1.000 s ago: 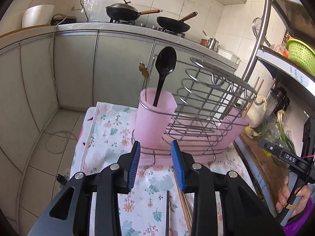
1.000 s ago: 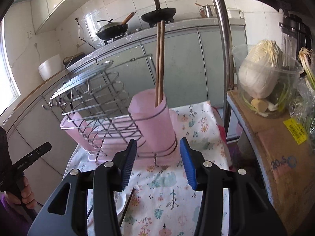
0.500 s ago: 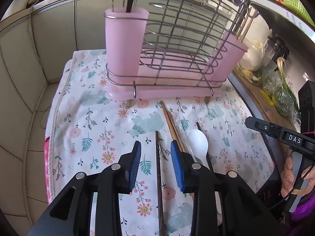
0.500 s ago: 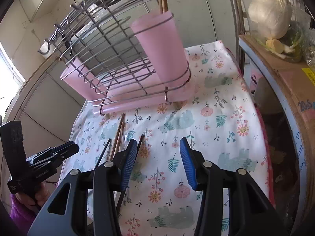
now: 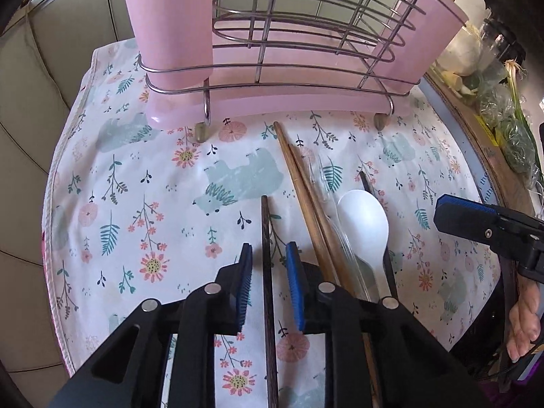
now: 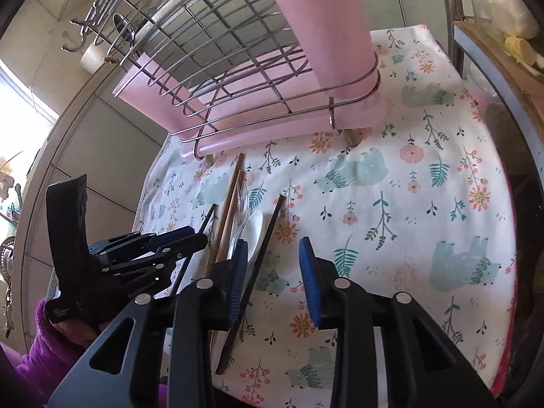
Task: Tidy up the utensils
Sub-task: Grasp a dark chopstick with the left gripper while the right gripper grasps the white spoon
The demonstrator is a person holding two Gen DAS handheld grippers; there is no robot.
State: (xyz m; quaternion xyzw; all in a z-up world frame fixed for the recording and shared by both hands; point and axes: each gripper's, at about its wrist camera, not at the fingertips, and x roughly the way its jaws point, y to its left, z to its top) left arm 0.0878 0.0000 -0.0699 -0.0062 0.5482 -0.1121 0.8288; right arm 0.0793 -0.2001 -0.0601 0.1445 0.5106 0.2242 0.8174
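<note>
Now the left gripper (image 5: pixel 268 263) has been closing around a dark chopstick (image 5: pixel 266 238), pads not touching; the right gripper (image 6: pixel 272 261) has been closing too, holding nothing.

A floral cloth (image 5: pixel 142 204) printed with pale bears covers the table. Bagged greens (image 5: pixel 510 129) sit on a cardboard box (image 6: pixel 510 68) beside the table's right edge; grey cabinet doors (image 5: pixel 30 108) stand behind it.

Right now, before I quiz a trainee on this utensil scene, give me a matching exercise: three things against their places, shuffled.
Things:
1 white spoon
2 wooden chopstick pair
3 pink cup

Places:
A standing in the wire rack
B flat on the cloth, tips close to the rack's base
C flat on the cloth, just right of the clear plastic utensil

Pairs: 1-C, 2-B, 3-A.
</note>
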